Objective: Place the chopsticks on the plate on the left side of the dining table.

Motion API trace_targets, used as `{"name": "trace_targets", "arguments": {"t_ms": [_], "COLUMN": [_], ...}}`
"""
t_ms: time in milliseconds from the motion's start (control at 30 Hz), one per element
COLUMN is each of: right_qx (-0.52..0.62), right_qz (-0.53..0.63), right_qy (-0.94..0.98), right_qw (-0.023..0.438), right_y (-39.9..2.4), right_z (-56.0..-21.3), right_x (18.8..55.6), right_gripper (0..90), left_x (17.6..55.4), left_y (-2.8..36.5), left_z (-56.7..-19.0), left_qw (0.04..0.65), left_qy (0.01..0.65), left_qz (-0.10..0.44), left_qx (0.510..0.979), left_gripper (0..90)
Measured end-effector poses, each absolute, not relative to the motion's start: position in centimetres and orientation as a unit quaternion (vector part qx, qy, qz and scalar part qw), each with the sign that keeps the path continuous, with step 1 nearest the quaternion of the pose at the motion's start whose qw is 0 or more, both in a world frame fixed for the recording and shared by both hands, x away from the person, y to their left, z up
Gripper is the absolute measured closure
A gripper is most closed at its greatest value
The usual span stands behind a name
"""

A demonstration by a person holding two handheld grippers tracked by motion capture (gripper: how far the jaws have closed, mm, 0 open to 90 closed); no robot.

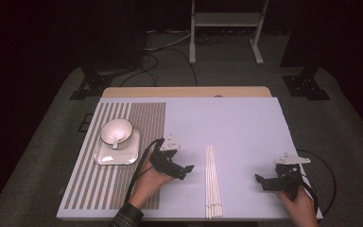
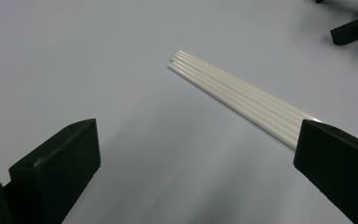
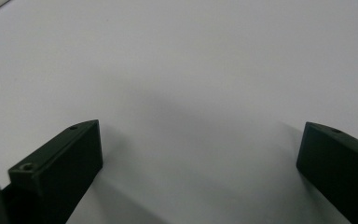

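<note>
Both tongs wide open; chopsticks [image 1: 212, 182] lie lengthwise away from me, just right of my left tongs [image 1: 189, 169], which are nearer.

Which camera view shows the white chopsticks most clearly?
The high view: the whole bundle of white chopsticks lies on the table between the two grippers. The left gripper view shows one end of them close up, four side by side, partly behind a jaw. The right gripper view has a white sliver at its top-left corner, too small to identify.
</note>
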State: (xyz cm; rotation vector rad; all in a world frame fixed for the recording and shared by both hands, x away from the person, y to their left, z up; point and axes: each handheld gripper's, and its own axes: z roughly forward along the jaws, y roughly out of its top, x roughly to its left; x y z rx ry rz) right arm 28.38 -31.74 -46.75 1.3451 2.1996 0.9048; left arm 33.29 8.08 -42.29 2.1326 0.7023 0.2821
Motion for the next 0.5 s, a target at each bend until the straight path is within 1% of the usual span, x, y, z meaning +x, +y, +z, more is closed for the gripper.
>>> {"name": "trace_targets", "arguments": {"t_ms": [500], "right_qx": [0.482], "right_qz": [0.324], "right_qy": [0.788], "right_qw": [0.203], "right_y": [-31.7], "right_z": [-46.7], "right_x": [28.4], "right_gripper": [0.0], "left_x": [34.6], "left_y": [6.6], "left_z": [-42.6], "left_qw": [0.418], "left_qy": [0.281], "left_qz": [0.11], "left_qx": [0.857], "left_gripper": [0.0]}}
